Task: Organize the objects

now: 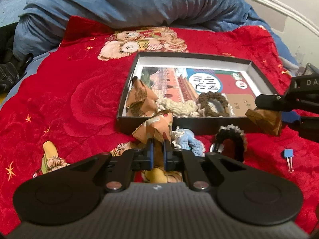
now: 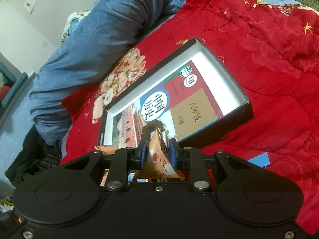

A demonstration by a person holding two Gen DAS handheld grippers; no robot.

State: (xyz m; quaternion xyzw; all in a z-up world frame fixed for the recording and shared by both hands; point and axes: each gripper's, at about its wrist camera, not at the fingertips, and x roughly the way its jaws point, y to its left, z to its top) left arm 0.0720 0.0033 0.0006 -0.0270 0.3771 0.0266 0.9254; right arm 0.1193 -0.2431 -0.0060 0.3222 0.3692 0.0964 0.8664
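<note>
Both jaws pinch crinkly snack packets (image 1: 157,128) (image 2: 159,155); thin foil could slip out short of the box (image 1: 259,75).

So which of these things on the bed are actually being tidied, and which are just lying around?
Being tidied:
- orange triangular snack packets, one in the left gripper, one in the right gripper
- crocheted yarn scrunchies
- shallow black cardboard box receiving them

Just lying about:
- red quilted bedspread
- blue velvet duvet
- small blue binder clip
</note>
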